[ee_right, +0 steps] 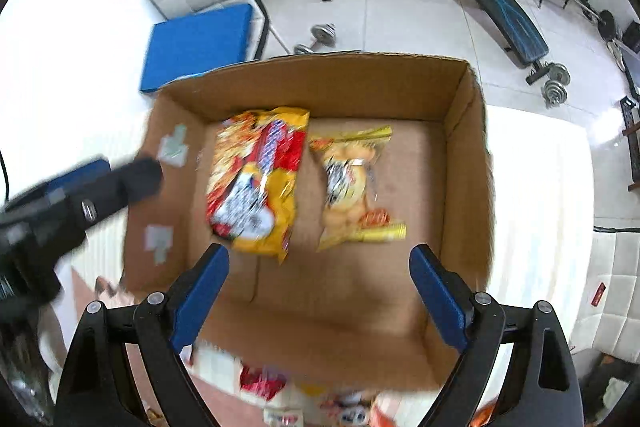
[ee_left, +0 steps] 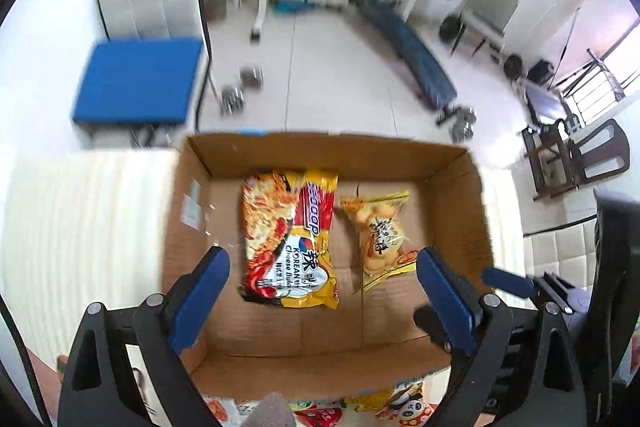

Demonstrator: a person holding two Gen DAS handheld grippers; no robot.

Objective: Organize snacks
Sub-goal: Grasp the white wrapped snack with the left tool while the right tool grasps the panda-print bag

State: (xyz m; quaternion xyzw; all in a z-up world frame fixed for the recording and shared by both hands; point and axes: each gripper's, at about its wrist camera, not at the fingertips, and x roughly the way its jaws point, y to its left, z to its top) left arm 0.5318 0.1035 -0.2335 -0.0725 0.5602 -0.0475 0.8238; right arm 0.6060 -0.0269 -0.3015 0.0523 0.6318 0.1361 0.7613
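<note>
An open cardboard box (ee_left: 320,151) (ee_right: 320,87) sits on a pale table. Two snacks lie flat side by side on its floor. One is a large red and yellow noodle packet (ee_left: 288,239) (ee_right: 256,179); to its right is a smaller yellow bag of round snacks (ee_left: 380,231) (ee_right: 352,183). My left gripper (ee_left: 322,255) hangs open above the box with nothing between its blue pads. My right gripper (ee_right: 320,253) is also open and empty above the box. More loose snack packets (ee_left: 400,403) (ee_right: 260,383) lie on the table in front of the box, partly hidden.
The pale wooden table (ee_left: 80,211) runs out to either side of the box. On the tiled floor beyond are a blue mat (ee_left: 136,83), dumbbells (ee_left: 244,87), a slanted exercise bench (ee_left: 412,55), a weight rack and dark chairs (ee_left: 580,159).
</note>
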